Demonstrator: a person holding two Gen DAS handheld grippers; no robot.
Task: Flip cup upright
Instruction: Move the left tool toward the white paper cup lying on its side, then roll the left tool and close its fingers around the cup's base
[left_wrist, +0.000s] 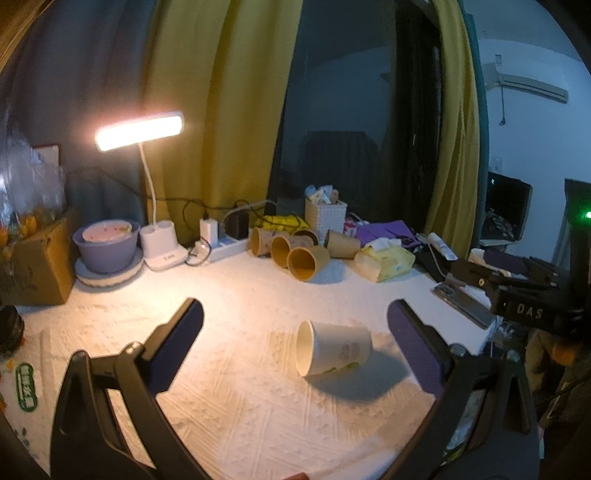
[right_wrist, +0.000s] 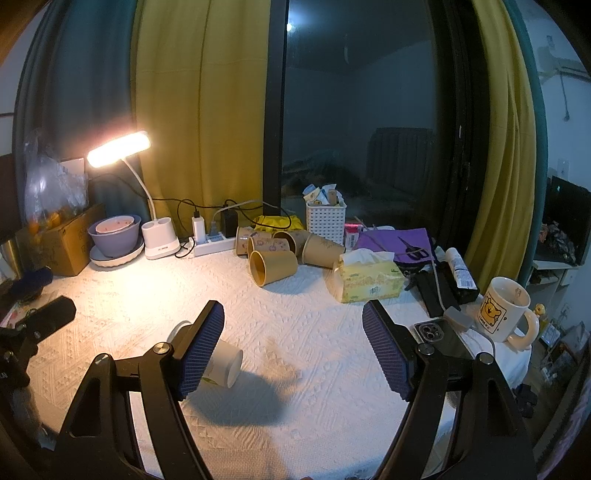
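Nothing was done yet — white paper cup (left_wrist: 334, 348) lay sideways, lower centre; left gripper (left_wrist: 295, 332) and right gripper (right_wrist: 293, 341) both gaped, empty.

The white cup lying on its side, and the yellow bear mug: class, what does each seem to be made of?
White cup: probably paper, matte; thin wall with a rolled rim and printed logo. Bear mug: likely glazed ceramic; thick wall, glossy sheen and a solid handle.
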